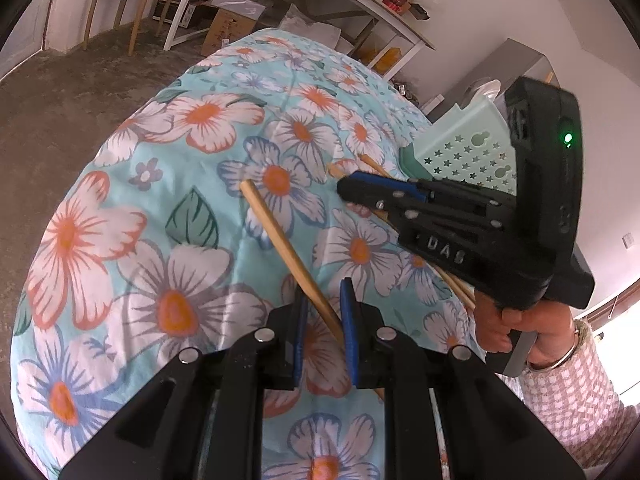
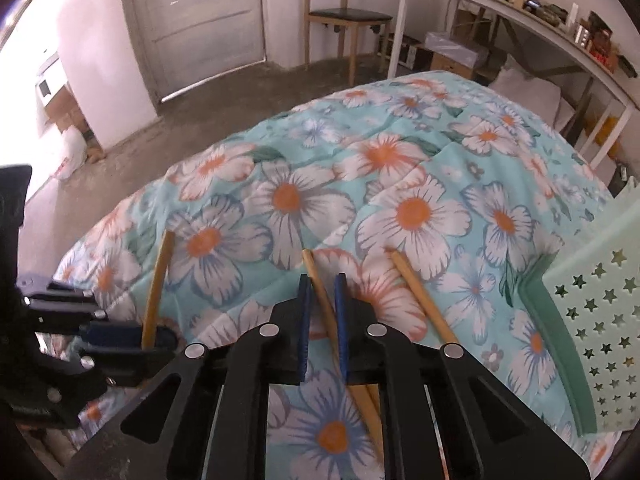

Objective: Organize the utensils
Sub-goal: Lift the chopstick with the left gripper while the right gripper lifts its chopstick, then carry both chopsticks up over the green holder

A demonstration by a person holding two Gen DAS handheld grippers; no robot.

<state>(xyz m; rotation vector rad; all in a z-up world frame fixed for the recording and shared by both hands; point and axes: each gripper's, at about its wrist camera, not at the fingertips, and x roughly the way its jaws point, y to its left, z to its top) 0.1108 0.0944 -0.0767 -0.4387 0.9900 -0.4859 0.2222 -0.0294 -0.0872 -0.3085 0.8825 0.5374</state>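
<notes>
Three wooden chopsticks lie on a floral cloth. In the left wrist view my left gripper [image 1: 325,300] is partly open with one chopstick [image 1: 280,232] running between its blue pads, apart from them. My right gripper [image 1: 352,184] shows there too, low over two other chopsticks [image 1: 370,164]. In the right wrist view my right gripper [image 2: 322,292] is partly open around the middle chopstick [image 2: 316,276]; another chopstick [image 2: 420,292] lies to its right. The left gripper [image 2: 120,336] is at the near end of the left chopstick [image 2: 158,280]. A mint perforated utensil basket [image 2: 600,320] stands at right.
The floral cloth [image 2: 280,200] covers a rounded table with the floor beyond its far edge. A wooden chair [image 2: 344,16] and a white shelf table [image 2: 520,20] with boxes stand behind. The basket also shows in the left wrist view [image 1: 468,152].
</notes>
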